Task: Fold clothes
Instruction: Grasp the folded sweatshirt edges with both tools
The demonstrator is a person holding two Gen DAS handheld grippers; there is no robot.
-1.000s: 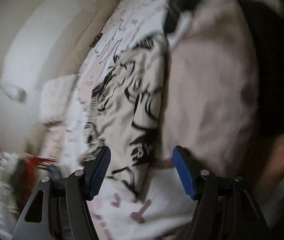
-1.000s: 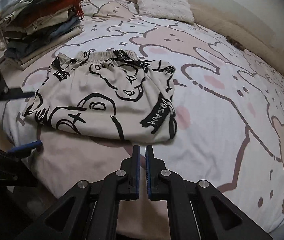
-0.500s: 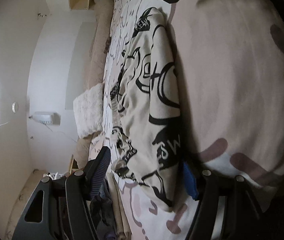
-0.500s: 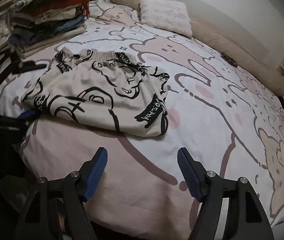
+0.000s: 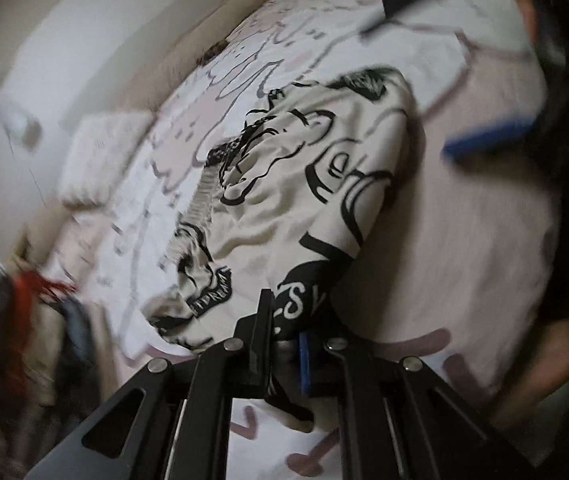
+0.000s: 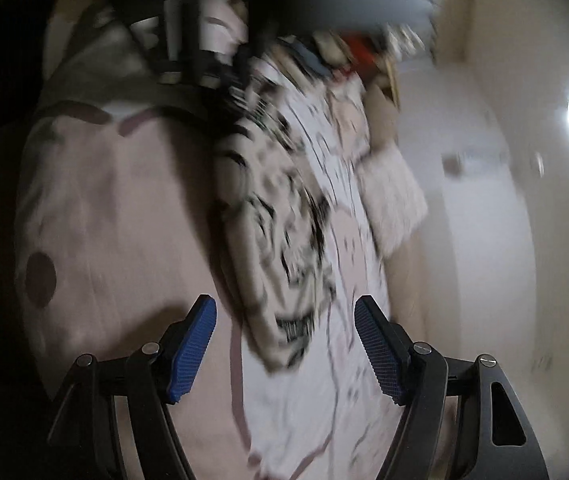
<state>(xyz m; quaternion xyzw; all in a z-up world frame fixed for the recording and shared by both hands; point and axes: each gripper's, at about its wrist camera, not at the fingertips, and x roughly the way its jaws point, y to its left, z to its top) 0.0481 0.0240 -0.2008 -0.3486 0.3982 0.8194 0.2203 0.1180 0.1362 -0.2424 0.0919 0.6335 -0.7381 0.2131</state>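
My left gripper (image 5: 284,344) pinches the cream garment on the bed.

The cream, black-printed folded cloth garment (image 5: 304,184) lies on the pink-and-white cartoon bedsheet (image 5: 464,240) beside a white wall (image 5: 64,40), its long axis running away from me; its lettering is too blurred to read. My right gripper (image 6: 284,344) has its fingers spread, empty.

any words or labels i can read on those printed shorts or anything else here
"SV": white letters on a black patch of the printed shorts, beside the left tool, which is shut on that corner.
Black label nearer the waistband: lettering upside down, too blurred to read.
Right wrist view: motion blur, nothing legible; right tool open.
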